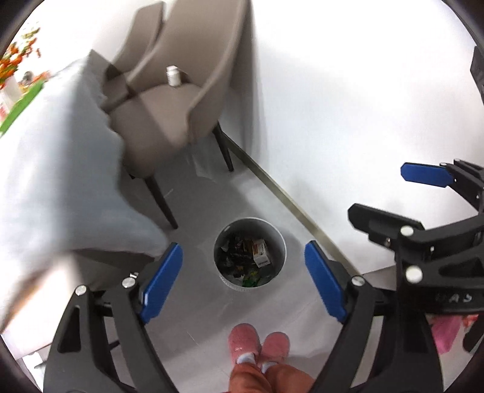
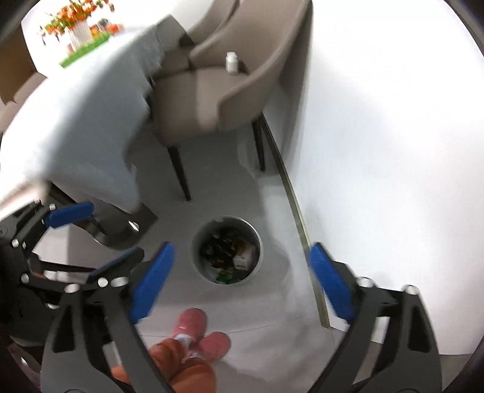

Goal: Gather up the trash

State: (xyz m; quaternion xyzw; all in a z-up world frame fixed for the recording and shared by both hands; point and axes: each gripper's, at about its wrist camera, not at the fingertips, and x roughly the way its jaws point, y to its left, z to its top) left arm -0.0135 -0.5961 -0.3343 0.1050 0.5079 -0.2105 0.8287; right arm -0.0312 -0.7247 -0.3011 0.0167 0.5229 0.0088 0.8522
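Observation:
A round grey trash bin (image 1: 250,254) stands on the floor below both grippers, holding several pieces of trash, among them a small white and orange box (image 1: 260,252). It also shows in the right wrist view (image 2: 229,249). My left gripper (image 1: 243,279) is open and empty above the bin. My right gripper (image 2: 240,281) is open and empty above it too. A white pill bottle (image 1: 173,75) stands on the seat of a taupe chair (image 1: 169,121); the bottle also shows in the right wrist view (image 2: 231,63).
A table with a pale blue cloth (image 1: 51,169) is at the left, with orange flowers (image 2: 72,18) on it. A white wall (image 1: 348,105) with a metal floor strip runs along the right. The person's pink slippers (image 1: 257,344) stand near the bin.

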